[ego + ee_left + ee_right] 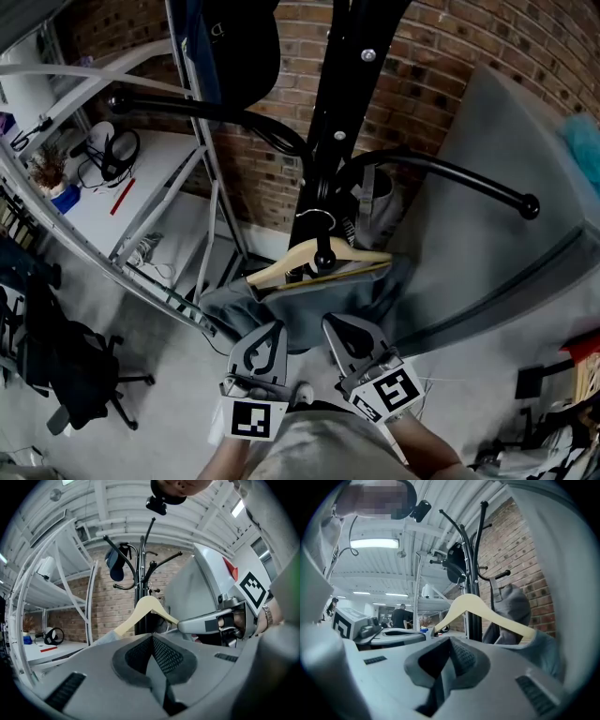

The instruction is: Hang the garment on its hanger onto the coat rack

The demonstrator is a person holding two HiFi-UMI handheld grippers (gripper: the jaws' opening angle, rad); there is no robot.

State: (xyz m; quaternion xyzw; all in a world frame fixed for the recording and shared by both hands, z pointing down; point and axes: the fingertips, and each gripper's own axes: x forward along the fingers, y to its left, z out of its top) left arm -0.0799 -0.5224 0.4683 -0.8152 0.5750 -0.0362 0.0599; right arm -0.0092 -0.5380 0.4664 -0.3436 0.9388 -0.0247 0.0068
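Both jaws pairs pinched shut on nothing, the left gripper and right gripper sit just near of the hanger and its garment, its length running left-right.

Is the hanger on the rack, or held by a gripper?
On the rack: the hanger hangs against its pole; the left gripper and right gripper are shut, empty, clear of it.

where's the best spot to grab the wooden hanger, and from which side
Judging by its pose, grip the wooden hanger on a bare sloping arm near the neck, jaws across the flat wood. Come from the person's side, since the coat rack pole stands right behind it and the garment drapes below. The left gripper and right gripper are shut, so open them first.
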